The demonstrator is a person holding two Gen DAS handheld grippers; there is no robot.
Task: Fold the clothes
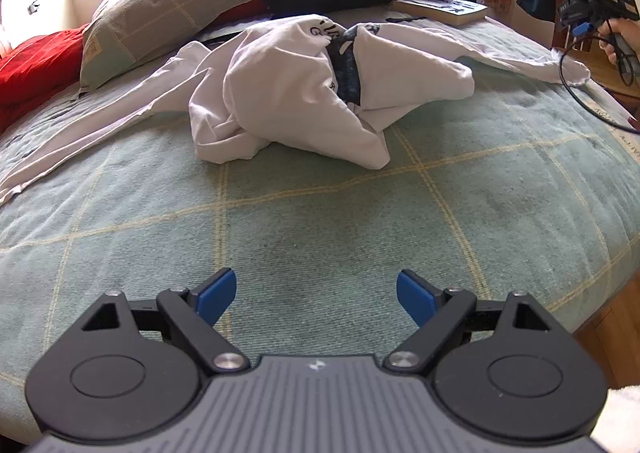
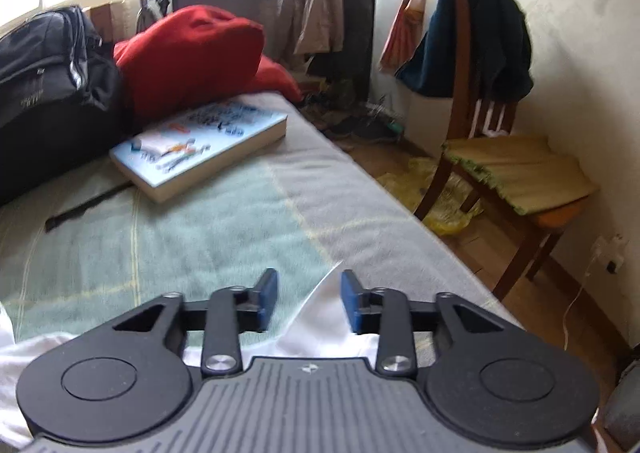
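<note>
A white long-sleeved shirt with a dark print lies crumpled in a heap on the green checked bedspread, one sleeve stretched left and the other right. My left gripper hovers over bare bedspread in front of the heap, open wide with nothing between its blue pads. My right gripper is at the bed's right edge, its jaws apart. A white sleeve end lies between them, its tip close to the right pad, and neither pad presses on it. In the left wrist view a hand holds that gripper above the sleeve end.
A thick book, a black backpack and red bedding lie at the head of the bed, with a pillow at the far left. Beside the bed stands a wooden chair draped with dark clothes. A cable hangs there too.
</note>
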